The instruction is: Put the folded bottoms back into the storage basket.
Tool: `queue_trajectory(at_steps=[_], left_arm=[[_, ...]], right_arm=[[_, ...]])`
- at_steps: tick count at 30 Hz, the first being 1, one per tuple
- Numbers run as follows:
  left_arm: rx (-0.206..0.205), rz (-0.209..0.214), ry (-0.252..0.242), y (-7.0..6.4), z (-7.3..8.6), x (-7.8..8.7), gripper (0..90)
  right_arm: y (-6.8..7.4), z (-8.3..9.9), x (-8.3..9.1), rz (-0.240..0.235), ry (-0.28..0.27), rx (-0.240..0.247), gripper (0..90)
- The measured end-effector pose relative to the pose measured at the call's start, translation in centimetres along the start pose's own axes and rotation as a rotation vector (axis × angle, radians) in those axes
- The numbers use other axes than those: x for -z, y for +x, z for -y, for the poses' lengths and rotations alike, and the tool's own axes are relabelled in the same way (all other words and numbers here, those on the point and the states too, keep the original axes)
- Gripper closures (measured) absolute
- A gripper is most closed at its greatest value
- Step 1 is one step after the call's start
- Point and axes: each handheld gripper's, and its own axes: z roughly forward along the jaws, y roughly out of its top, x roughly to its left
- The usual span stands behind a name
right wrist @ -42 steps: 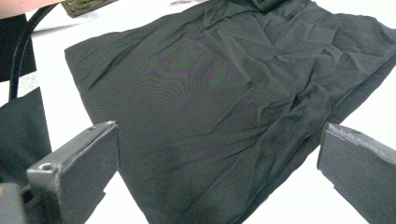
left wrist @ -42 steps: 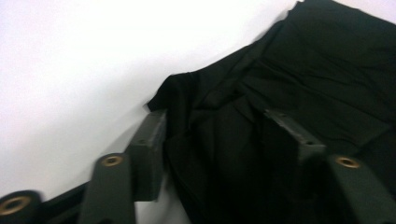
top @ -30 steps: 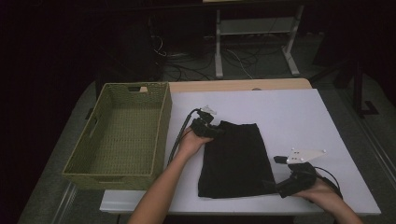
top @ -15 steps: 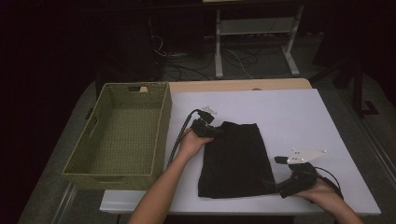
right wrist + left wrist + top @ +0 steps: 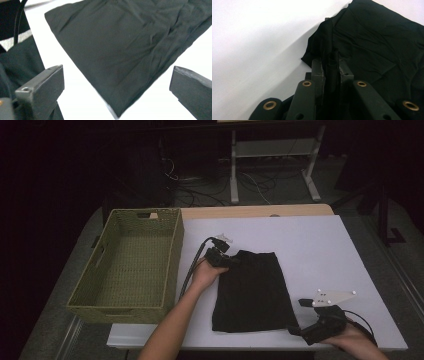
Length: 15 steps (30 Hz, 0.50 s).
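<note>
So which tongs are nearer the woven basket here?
Left. The left tongs grip the black cloth's far corner just beside the basket; the right tongs sit open at the cloth's near corner, across the cloth from the basket.

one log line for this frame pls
left gripper: shut on black cloth corner | right gripper: open, at near corner | basket: empty

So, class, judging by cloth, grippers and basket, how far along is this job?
Done: the black cloth lies folded flat on the table. In hand: the left gripper is shut on its far corner; the right gripper, jaws open, is at the near corner. Left, probably: the basket holds nothing.
</note>
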Motion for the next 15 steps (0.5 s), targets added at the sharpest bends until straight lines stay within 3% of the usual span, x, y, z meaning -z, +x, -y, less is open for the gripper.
queue_trajectory(at_steps=[10,15], left_arm=[[0.001,0.000,0.003,0.0,0.0,0.0,78.6],[0.006,-0.001,0.001,0.0,0.0,0.0,78.6]], right_arm=[[0.0,0.8,-0.7,0.008,0.064,0.010,8.9],[-0.2,1.0,-1.2,0.021,0.097,0.012,16.5]])
